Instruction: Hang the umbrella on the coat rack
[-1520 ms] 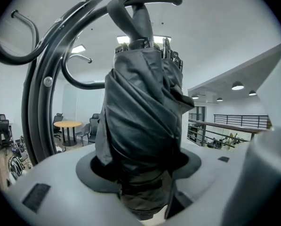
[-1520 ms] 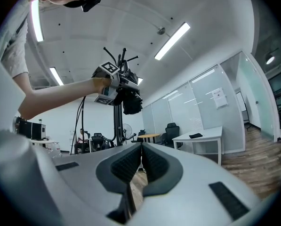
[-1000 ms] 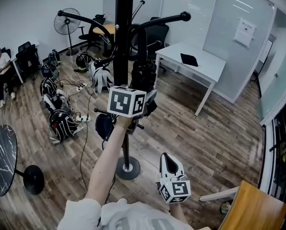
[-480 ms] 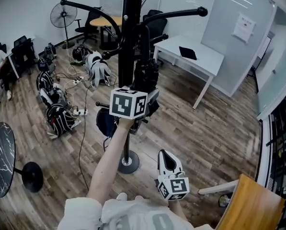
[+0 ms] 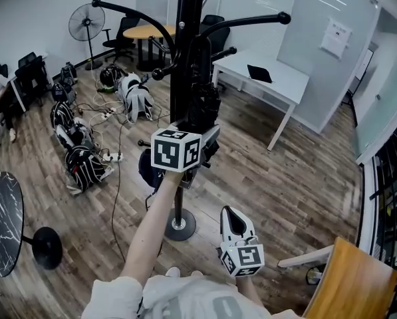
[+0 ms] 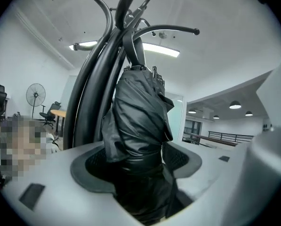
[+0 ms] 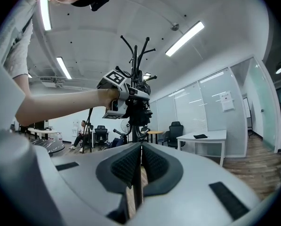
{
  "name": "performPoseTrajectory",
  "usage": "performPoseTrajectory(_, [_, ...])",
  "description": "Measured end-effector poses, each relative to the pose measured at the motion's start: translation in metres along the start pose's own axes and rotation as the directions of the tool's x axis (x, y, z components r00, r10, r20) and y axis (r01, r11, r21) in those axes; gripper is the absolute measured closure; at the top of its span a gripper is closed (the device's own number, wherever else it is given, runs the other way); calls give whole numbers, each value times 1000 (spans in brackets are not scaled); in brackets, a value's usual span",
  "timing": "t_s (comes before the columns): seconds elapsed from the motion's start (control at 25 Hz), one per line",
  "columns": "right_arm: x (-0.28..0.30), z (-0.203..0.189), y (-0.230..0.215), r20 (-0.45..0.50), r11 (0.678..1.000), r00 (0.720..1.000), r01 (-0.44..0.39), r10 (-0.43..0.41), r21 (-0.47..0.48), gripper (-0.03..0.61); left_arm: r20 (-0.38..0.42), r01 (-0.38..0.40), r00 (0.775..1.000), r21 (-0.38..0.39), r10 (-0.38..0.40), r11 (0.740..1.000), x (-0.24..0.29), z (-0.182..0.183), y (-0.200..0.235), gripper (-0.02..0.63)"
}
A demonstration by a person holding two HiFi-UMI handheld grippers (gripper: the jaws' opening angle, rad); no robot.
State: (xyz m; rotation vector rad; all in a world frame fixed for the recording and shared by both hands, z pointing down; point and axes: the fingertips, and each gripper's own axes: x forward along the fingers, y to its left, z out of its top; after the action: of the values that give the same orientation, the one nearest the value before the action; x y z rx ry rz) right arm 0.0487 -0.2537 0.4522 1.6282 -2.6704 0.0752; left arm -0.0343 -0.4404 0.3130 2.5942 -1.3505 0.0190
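Clamping folded black umbrella (image 6: 138, 121), left gripper (image 5: 199, 137) raised against coat rack (image 5: 187, 45) pole; jaws closed on fabric, bundle filling gap between them. Umbrella upright, just beside pole, narrow top reaching up among rack's curved arms; cannot tell whether hooked over one. Right gripper (image 5: 233, 223) low, near person's shirt (image 5: 191, 301), well apart from rack, jaws pressed together, nothing between. White desk (image 5: 271, 82) behind rack, bags (image 5: 85, 165) on wood floor (image 5: 304, 178) at left
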Motion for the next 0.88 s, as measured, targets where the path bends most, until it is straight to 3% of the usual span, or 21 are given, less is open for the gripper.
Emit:
performPoseTrajectory(0.36, [8,5,17,3,999,1000,-20,20,-50,548,41,-46,998,85,43,995,-30,10,5,313])
performPoseTrajectory(0.48, [14,18,17,29,997,999,-22,24,-77,548,100,-62,994,109,51,992,-45,25,3,314])
performPoseTrajectory(0.56, [20,30,17,55,995,998,-25,31,-102,548,189,-95,979,123,71,988,-63,46,3,314])
performPoseTrajectory(0.68, [29,53,18,101,990,994,-26,40,-142,548,333,-168,938,178,101,970,-100,79,0,314])
performPoseTrajectory(0.88, [45,99,24,191,979,979,-27,66,-204,548,450,-244,888,290,93,925,-152,99,-13,316])
